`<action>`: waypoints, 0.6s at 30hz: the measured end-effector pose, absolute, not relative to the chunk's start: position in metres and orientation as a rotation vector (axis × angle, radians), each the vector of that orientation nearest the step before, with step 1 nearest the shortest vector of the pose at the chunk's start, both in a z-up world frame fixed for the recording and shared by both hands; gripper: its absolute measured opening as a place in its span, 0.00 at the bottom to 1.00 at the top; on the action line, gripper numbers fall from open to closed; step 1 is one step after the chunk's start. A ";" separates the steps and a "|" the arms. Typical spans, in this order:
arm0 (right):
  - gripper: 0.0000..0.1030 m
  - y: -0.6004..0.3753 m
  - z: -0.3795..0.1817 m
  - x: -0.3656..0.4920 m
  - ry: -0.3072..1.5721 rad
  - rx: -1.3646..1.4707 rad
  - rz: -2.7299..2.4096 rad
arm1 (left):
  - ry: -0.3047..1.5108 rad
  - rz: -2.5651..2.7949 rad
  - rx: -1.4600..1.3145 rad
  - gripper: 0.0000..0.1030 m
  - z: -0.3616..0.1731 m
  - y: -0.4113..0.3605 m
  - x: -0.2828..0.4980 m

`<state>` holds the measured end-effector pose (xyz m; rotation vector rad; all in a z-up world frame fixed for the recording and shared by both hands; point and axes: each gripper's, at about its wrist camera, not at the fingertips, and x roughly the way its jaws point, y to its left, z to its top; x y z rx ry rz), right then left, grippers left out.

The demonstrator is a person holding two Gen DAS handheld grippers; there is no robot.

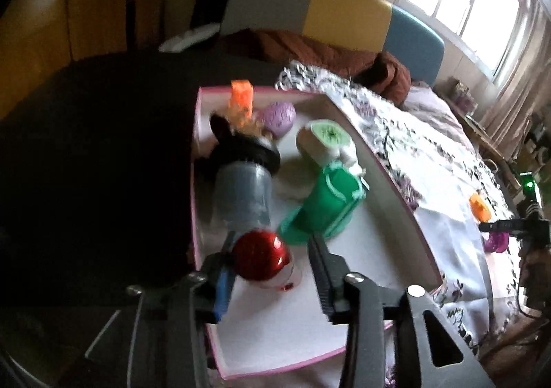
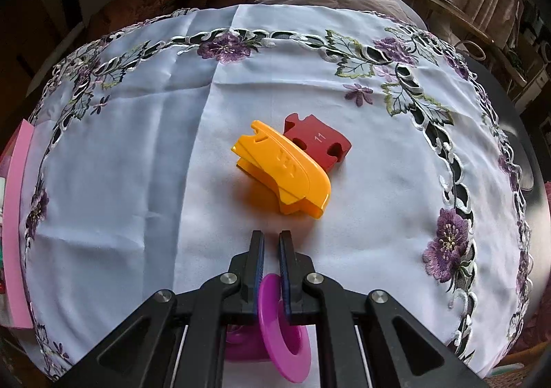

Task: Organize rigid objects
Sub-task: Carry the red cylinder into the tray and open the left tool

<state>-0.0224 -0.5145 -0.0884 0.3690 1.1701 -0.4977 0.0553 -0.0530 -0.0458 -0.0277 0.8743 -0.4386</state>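
A pink-rimmed white box [image 1: 385,188] sits on a floral embroidered tablecloth [image 2: 137,164]. The left gripper [image 1: 272,250] hangs over the box with its fingers spread wide; a red and white ball [image 1: 261,260] lies between them, touching the left finger only. Beyond it, toward twelve o'clock, lie a grey bottle with a black cap [image 1: 242,188], a green cup [image 1: 327,205] on its side, a purple ball [image 1: 278,118] and an orange block [image 1: 241,102] (this view is blurred). The right gripper [image 2: 271,240] is clamped on a magenta ring [image 2: 282,322]. Ahead of it at twelve o'clock on the cloth rest an orange clip [image 2: 286,169] and, touching it behind, a dark red block marked 11 [image 2: 318,140].
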 end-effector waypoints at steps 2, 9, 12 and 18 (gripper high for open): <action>0.07 -0.514 -0.088 -0.022 1.171 0.365 -0.500 | 0.849 -0.427 -0.032 0.42 -0.041 -0.049 0.056; 0.07 -0.513 -0.088 -0.021 1.171 0.360 -0.502 | 0.842 -0.340 -0.148 0.42 -0.035 -0.021 0.067; 0.07 -0.513 -0.088 -0.022 1.172 0.359 -0.501 | 0.839 -0.314 -0.180 0.42 -0.033 -0.014 0.069; 0.07 -0.514 -0.088 -0.022 1.169 0.376 -0.498 | 0.841 -0.322 -0.123 0.42 -0.032 -0.023 0.063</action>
